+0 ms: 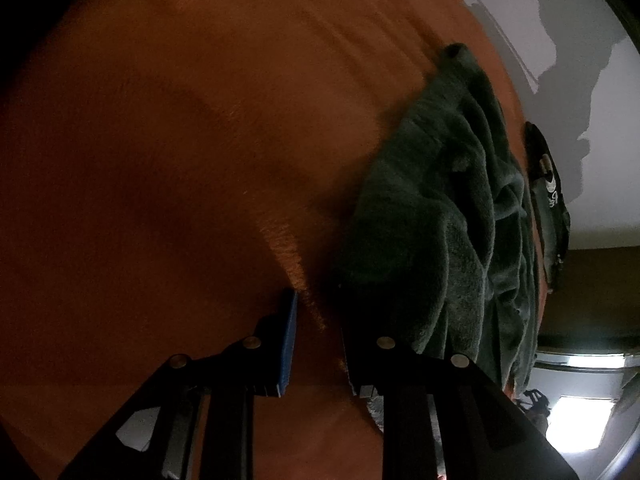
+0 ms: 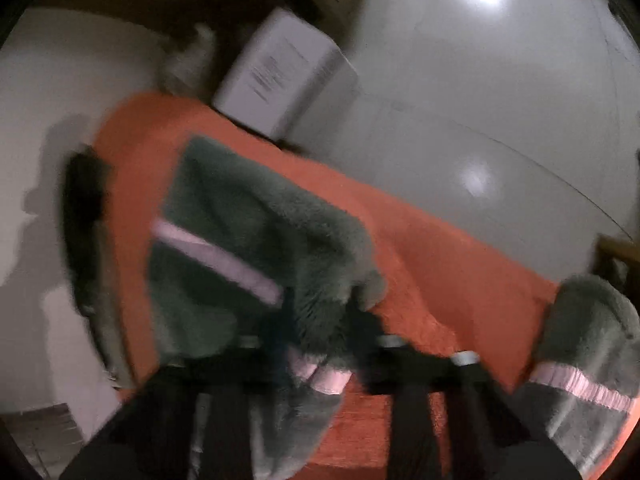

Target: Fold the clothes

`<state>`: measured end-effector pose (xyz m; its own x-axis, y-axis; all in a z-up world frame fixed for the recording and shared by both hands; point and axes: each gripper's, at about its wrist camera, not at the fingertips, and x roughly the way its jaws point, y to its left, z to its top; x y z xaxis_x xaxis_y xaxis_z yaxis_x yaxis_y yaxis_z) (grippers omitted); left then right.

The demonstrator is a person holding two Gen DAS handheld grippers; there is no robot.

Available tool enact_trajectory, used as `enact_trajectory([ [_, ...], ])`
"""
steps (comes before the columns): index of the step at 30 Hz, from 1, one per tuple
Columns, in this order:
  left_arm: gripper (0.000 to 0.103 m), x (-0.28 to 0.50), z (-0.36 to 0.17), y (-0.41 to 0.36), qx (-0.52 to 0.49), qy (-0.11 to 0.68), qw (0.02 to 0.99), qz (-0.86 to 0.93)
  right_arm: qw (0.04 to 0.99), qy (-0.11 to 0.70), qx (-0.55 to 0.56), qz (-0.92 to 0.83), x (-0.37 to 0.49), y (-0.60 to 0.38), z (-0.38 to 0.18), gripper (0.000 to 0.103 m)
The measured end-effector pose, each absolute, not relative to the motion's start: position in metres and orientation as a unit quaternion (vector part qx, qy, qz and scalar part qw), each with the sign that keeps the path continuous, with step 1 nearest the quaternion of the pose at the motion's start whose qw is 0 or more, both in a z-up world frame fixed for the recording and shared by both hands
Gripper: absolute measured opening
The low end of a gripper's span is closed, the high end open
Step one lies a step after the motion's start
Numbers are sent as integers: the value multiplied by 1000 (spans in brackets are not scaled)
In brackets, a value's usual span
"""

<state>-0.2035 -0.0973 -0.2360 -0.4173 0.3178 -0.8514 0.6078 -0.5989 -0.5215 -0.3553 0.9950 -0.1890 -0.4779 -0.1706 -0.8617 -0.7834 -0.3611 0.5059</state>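
Observation:
A grey-green fleece garment (image 1: 440, 216) lies bunched on the orange bedspread (image 1: 180, 140). My left gripper (image 1: 318, 316) points down at the bedspread just left of the garment's edge. Its jaws stand a little apart and only orange cloth shows between them; the blue pad (image 1: 290, 340) is bare. In the blurred right wrist view the same fleece garment (image 2: 248, 248), with a pink stripe (image 2: 216, 260), fills the space at my right gripper (image 2: 326, 320). The fingers look shut on a fold of fleece, with a pink-edged hem hanging below them.
Another grey fleece piece with a pink stripe (image 2: 588, 352) lies at the lower right on the bedspread (image 2: 440, 264). A black item (image 2: 84, 216) sits at the bed's far edge, also visible as the black item (image 1: 548, 188). A white box (image 2: 280, 76) stands beyond the bed.

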Motion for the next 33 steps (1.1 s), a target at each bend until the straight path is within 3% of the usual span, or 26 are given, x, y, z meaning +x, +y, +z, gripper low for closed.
enact_trajectory([
  [5,23,-200,-240,-101,529,435,95,-722,218,465,-413,752,-300,984,-144,13],
  [7,23,-201,-243,-104,526,444,97,-719,218,466,-435,740,-297,986,-168,15],
  [11,23,-201,-235,-106,489,469,103,-729,182,555,-409,701,-269,992,-210,19],
  [14,23,-194,-225,-110,470,471,93,-741,188,578,-382,696,-246,991,-211,43],
  [18,23,-184,-218,-119,473,469,79,-742,143,572,-353,726,-210,952,-170,46],
  [20,23,-172,-217,-128,457,484,82,-741,89,535,-360,759,-217,921,-150,46],
  [26,23,-137,-212,-138,414,512,85,-748,-81,301,-404,860,-266,769,-93,51],
  [29,23,-132,-215,-132,387,530,59,-752,-149,245,-423,859,-289,690,-82,60],
  [31,23,-131,-217,-126,357,542,33,-760,-180,252,-431,848,-300,652,-84,64],
  [32,25,-129,-218,-123,339,548,25,-764,-194,265,-437,837,-309,634,-88,64],
  [33,36,-127,-221,-118,325,558,20,-763,-205,278,-446,825,-314,619,-92,64],
])
